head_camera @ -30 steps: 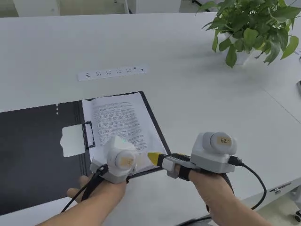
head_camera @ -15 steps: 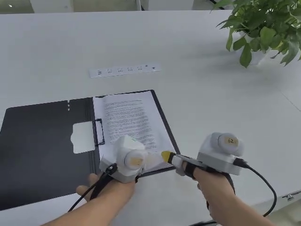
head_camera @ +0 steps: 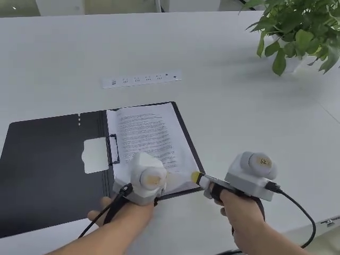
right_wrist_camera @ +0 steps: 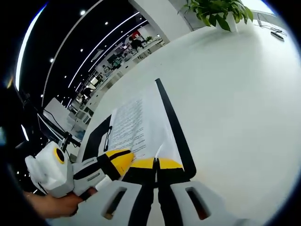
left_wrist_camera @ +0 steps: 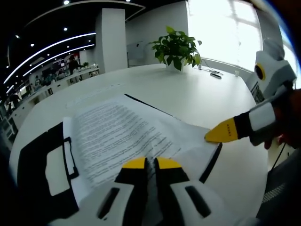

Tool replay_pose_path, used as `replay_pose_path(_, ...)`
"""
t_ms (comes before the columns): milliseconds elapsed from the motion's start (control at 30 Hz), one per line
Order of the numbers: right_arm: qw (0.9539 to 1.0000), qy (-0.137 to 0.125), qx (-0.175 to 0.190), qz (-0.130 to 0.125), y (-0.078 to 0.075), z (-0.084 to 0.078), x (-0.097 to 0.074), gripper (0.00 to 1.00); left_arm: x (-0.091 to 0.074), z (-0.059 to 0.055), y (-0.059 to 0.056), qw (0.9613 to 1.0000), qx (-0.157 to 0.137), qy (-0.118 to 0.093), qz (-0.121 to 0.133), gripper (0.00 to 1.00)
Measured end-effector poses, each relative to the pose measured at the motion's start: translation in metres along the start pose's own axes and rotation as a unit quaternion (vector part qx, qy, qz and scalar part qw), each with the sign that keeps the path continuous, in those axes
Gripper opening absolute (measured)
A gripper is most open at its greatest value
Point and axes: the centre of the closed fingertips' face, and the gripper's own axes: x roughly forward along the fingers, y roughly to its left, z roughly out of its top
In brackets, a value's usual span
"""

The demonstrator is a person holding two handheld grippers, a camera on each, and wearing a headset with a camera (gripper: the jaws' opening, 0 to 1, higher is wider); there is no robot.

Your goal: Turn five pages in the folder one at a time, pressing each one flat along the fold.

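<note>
— On the table, what is hard to make out?
— The left gripper shows its tips in its own view, but in the head view its white body covers them and the near edge of the page. The plant is cut off at the top right. The print is too small to read.
— Where is the folder?
— Open and flat, with the black cover to the left and the printed page on the right half, under the clip.
— The left jaws?
— Closed to a hairline, low over the page's near edge. Whether paper sits between them I cannot tell.
— And the right gripper?
— Clenched on the page's near right corner. A white sliver of paper rises between its yellow tips, and the corner stands a little off the folder. In the left gripper view its tip meets that same corner, just beside the folder's black rim.
— How far apart are the two grippers?
— Near each other, along the same near edge.
</note>
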Motion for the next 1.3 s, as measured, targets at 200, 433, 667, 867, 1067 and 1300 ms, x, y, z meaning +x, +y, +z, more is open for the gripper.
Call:
replay_pose_path(200,0.9991,-0.015,-0.031,0.023,0.012,0.006,-0.007,0.00,-0.005,-0.001,0.000,0.9999,-0.011,0.006,-0.004,0.05)
replay_pose_path(433,0.9960,-0.026,-0.064,0.057,0.031,0.007,-0.015,0.00,-0.021,-0.004,0.006,0.9993,-0.034,0.015,-0.002,0.07)
replay_pose_path(667,0.9910,-0.042,-0.090,0.089,0.053,0.013,-0.027,0.00,-0.045,-0.001,0.012,0.9987,-0.051,-0.002,-0.008,0.10)
replay_pose_path(867,0.9878,-0.078,-0.063,0.119,0.077,0.035,-0.040,0.00,-0.071,0.011,0.018,0.9978,-0.059,-0.032,-0.005,0.13)
replay_pose_path(1067,0.9807,-0.092,-0.058,0.163,0.113,0.046,-0.049,0.00,-0.101,0.028,0.032,0.9955,-0.068,-0.066,0.007,0.15)
replay_pose_path(1300,0.9695,-0.082,-0.075,0.218,0.167,0.037,-0.047,0.00,-0.141,0.034,0.058,0.9922,-0.077,-0.092,0.032,0.18)
